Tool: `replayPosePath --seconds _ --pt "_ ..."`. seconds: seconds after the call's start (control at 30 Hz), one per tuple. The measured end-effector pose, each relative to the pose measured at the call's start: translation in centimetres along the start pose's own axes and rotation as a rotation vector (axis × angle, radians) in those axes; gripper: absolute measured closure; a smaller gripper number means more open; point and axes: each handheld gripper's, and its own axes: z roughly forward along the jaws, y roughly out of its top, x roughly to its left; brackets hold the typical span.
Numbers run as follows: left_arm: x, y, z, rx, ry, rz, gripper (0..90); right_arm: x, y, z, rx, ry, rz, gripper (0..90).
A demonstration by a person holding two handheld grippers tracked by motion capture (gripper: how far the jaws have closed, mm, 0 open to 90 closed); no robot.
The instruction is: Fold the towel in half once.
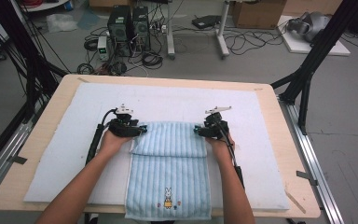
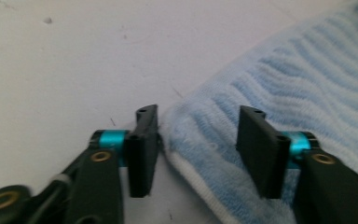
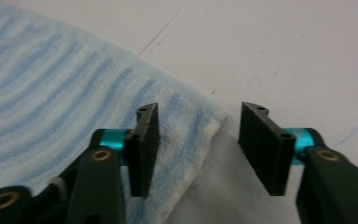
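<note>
Where the high view looks down on the bench (image 1: pixel 42 135), a single light blue striped towel (image 1: pixel 168 177) lies on a white pad (image 1: pixel 74 154), its far end already folded back toward the person so that a doubled band crosses the middle, and its near end, bearing one small rabbit picture (image 1: pixel 168 198), hangs a little over the bench's front edge. Two hands hold two tools: the left gripper (image 1: pixel 142 129) sits at the left corner of the folded band, the right gripper (image 1: pixel 196 130) at the right corner.

In the left gripper view, the towel's corner (image 2: pixel 200 140) lies between the two black jaws, which stand apart. One jaw is just beside the white hem, the other rests over the terry. The pads do not look pressed on the cloth.

In the right gripper view, the opposite corner (image 3: pixel 186 126) reaches into the gap between that tool's jaws, which are likewise parted, with bare pad showing between the cloth and the far jaw. No grip is made here either.

The towel looks light, soft and limp. It will likely sag and drape rather than hold any shape. The thick hemmed corners seem the best places to pinch, both at once, so the fold stays square.
</note>
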Motion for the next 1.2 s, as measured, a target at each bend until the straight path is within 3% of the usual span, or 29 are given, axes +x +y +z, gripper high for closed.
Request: replayPosePath --seconds 0.03,0.07,0.13,0.17,0.3,0.4,0.53,0.67,0.83,0.97,1.2 --pt "0.0 0.0 0.0 -0.003 -0.002 0.026 60.6 0.1 0.0 -0.1 0.006 -0.018 0.001 65.2" --pt "0.0 0.0 -0.1 -0.013 -0.035 0.006 77.3 0.0 0.1 -0.1 0.006 -0.007 0.003 71.7" --pt "-0.1 0.0 -0.1 -0.02 -0.028 0.014 82.8 0.0 0.1 -0.2 0.009 0.022 0.018 83.3" --pt "0.0 0.1 -0.2 -0.032 -0.044 -0.004 83.2 0.0 0.2 -0.2 0.006 0.023 0.0 84.5" --pt "0.5 0.7 -1.7 -0.133 -0.078 -0.066 83.3 0.0 0.3 -1.1 -0.054 0.07 0.028 85.2" --pt "0.7 1.1 -3.2 -0.177 -0.096 -0.073 83.3 0.0 0.6 -2.4 -0.102 0.087 0.019 85.6" --pt "0.7 1.4 -4.9 -0.213 -0.153 -0.086 83.3 0.1 0.7 -4.3 -0.146 0.116 0.013 86.9" --pt "-0.2 1.4 -6.4 -0.243 -0.19 -0.062 83.3 0.6 0.6 -5.9 -0.181 0.131 -0.014 87.0" --pt "-1.1 1.1 -8.2 -0.263 -0.224 -0.04 83.3 1.5 0.0 -7.9 -0.217 0.166 -0.03 87.1" --pt "-1.7 0.1 -9.0 -0.265 -0.269 -0.055 83.2 2.0 -1.1 -9.1 -0.217 0.205 -0.038 87.2" --pt "-3.1 -2.7 -9.8 -0.221 -0.32 -0.061 82.8 3.0 -4.2 -10.7 -0.2 0.268 -0.031 87.1"
